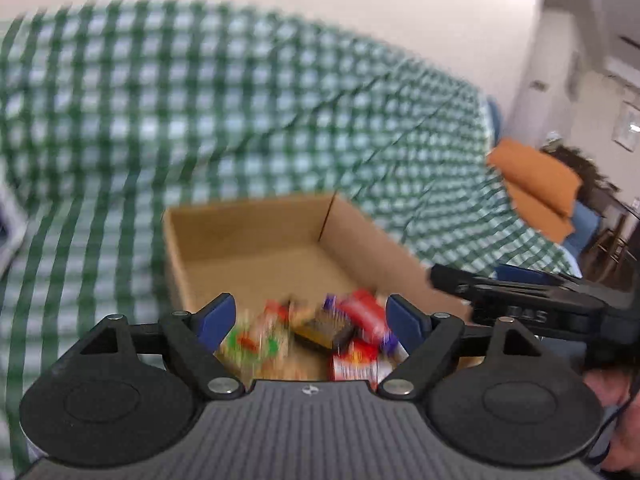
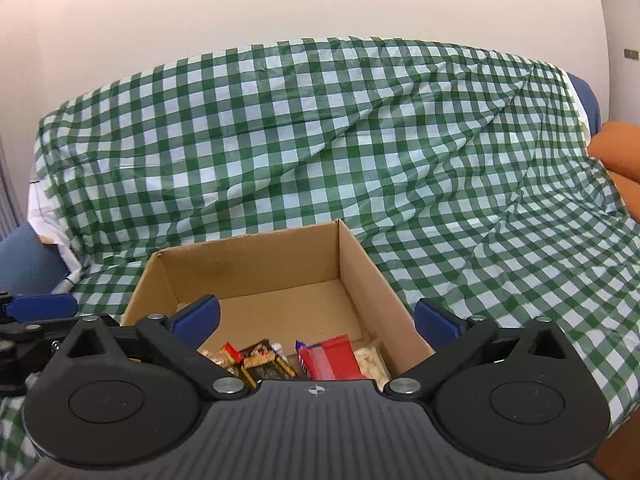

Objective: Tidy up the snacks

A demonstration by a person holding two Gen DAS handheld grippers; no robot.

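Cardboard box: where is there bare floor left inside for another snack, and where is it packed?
The cardboard box has bare floor along its far wall and far right corner. The near end is crowded: red packet, dark wrapped bars and a pale bag lie together. Both grippers hang open, empty.

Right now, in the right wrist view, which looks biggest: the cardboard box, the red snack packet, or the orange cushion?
1. cardboard box, clearly largest.
2 and 3. red snack packet and orange cushion: unsure; the cushion is cut off by the frame edge and farther away.
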